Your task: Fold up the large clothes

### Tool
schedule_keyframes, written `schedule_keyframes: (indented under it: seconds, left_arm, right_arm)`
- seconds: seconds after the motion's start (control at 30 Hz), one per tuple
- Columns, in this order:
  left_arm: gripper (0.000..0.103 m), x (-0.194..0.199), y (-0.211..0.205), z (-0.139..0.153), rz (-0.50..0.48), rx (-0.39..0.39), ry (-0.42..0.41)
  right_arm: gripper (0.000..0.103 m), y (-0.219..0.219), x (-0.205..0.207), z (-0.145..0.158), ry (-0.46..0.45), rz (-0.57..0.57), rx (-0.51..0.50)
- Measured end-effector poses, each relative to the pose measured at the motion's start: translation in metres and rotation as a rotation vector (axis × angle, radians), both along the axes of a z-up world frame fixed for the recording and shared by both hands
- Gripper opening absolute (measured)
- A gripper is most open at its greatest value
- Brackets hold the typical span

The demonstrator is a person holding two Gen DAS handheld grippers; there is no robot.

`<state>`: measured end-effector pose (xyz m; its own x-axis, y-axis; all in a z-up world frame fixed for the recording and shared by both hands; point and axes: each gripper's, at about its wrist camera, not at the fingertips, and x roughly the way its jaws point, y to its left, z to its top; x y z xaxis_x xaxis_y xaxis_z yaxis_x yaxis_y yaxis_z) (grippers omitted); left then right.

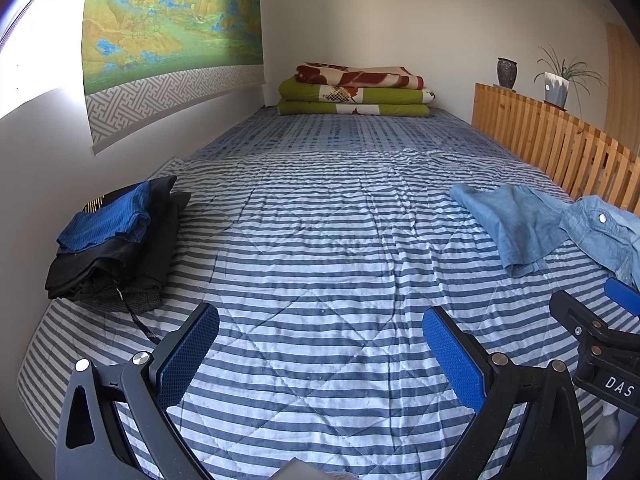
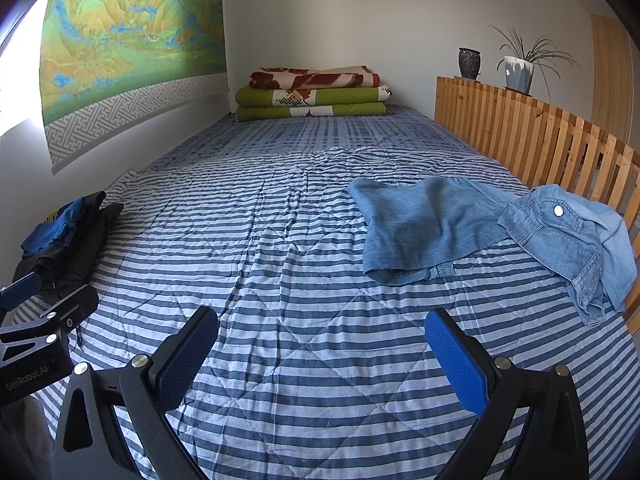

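A crumpled light-blue denim shirt (image 2: 568, 240) lies at the right side of the striped bed (image 2: 304, 264), with a blue denim garment (image 2: 416, 228) spread beside it on its left. The same denim garment (image 1: 516, 228) and shirt (image 1: 604, 228) show at the right of the left wrist view. A folded stack of dark and blue clothes (image 1: 116, 240) sits at the bed's left edge by the wall. My left gripper (image 1: 320, 356) is open over bare quilt. My right gripper (image 2: 320, 356) is open too, short of the denim, holding nothing.
Folded green and red blankets (image 2: 312, 94) are piled at the far end of the bed. A wooden slatted rail (image 2: 540, 140) runs along the right side, with a dark vase (image 2: 469, 63) and a potted plant (image 2: 520, 68) on top. A landscape hanging (image 2: 132, 52) covers the left wall.
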<state>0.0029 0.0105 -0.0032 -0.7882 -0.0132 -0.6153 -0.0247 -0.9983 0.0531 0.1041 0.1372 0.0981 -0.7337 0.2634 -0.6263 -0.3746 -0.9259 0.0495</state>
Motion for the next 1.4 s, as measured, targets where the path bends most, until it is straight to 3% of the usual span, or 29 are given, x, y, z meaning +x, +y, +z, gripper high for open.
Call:
schedule_keyframes:
  seconds: [0.3, 0.63, 0.87, 1.03, 1.4]
  left_arm:
    - [0.103, -0.007, 0.01, -0.013, -0.023, -0.016, -0.035]
    - [0.103, -0.023, 0.016, -0.044, -0.052, -0.027, -0.112]
    - [0.103, -0.031, 0.017, -0.062, -0.044, -0.037, -0.148]
    - [0.103, -0.034, 0.019, -0.067, -0.05, -0.035, -0.153]
    - [0.103, -0.046, 0.026, -0.092, -0.048, -0.064, -0.19]
  right_arm:
    - [0.101, 0.035, -0.01, -0.013, -0.052, -0.069, -0.036]
    - [0.101, 0.151, -0.009, -0.025, -0.075, -0.326, -0.16]
    - [0.101, 0.25, 0.013, -0.042, -0.161, -0.574, -0.063]
    - [0.102, 0.308, 0.031, -0.056, -0.226, -0.686, -0.013]
    - [0.102, 0.378, 0.04, -0.099, -0.259, -0.736, -0.029]
